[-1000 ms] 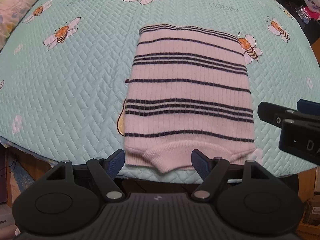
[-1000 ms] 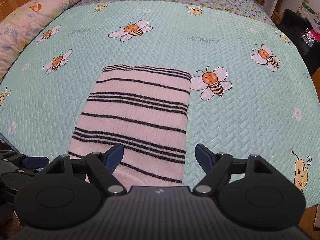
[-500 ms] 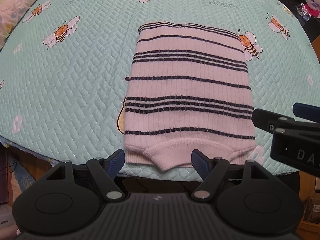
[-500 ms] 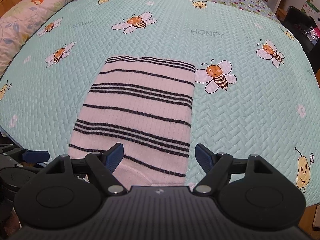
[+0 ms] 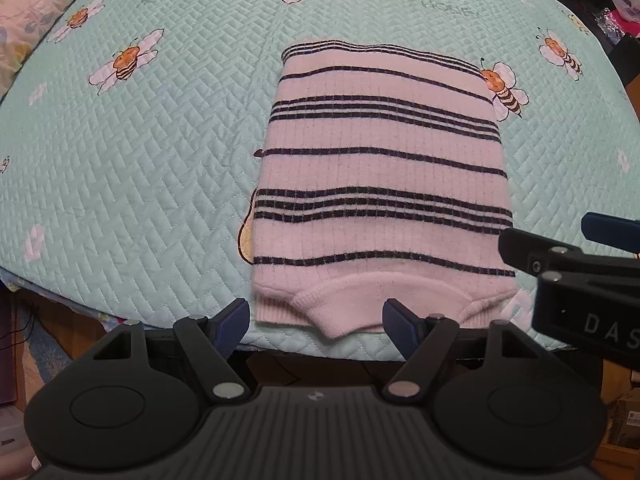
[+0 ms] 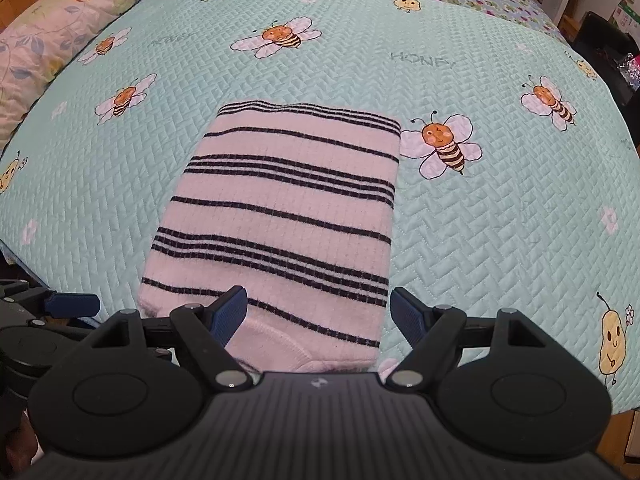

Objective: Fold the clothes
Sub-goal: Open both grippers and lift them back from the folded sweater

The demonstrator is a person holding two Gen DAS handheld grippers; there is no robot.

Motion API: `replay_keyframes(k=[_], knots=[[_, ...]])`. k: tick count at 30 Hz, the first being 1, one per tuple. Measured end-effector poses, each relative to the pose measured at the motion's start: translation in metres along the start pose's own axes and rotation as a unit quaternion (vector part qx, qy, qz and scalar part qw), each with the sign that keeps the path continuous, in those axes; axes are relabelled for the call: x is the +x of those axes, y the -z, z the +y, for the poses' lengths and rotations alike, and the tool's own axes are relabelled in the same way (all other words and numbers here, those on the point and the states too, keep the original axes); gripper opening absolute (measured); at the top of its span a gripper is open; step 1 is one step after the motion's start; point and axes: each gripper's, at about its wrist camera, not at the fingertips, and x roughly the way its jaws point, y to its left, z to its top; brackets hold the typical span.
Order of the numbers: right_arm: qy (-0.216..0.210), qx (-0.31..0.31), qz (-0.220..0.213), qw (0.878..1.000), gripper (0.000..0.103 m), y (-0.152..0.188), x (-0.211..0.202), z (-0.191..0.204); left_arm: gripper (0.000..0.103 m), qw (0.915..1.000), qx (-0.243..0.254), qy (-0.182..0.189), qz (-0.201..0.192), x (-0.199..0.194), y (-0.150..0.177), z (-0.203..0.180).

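A: What's the biggest thing in front of you?

B: The bed [image 5: 140, 168], covered in a mint quilted spread printed with bees. A floral pillow [image 6: 60, 28] sits at ten o'clock in my right view.

A: And the clothing?

B: The pink sweater [image 5: 380, 176] with dark stripes lies folded into a flat rectangle near the bed's front edge, its ribbed band hanging toward me at six o'clock. There may be a sleeve tucked underneath; I can't tell.

A: Your tools?

B: My left tool [image 5: 316, 322] is spread wide, holding nothing, just short of the band. My right tool [image 6: 319, 314] is wide too, empty, its left finger above the sweater's near end.
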Motion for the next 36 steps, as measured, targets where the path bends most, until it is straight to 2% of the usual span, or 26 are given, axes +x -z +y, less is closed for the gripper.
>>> replay_keyframes(k=[26,33,36], knots=[[-0.009,0.011,0.012,1.000,0.079,0.007,0.009,-0.003,0.076,0.9998,0.012,-0.013,-0.006,0.003,0.001,-0.005],[-0.058,0.059,0.003,0.997,0.079,0.001,0.013,-0.029,0.076,0.9998,0.013,-0.012,-0.008,0.004,0.000,-0.005],[-0.080,0.080,-0.002,0.994,0.079,-0.002,0.015,-0.041,0.076,0.9997,0.003,0.010,-0.020,0.002,-0.004,0.002]])
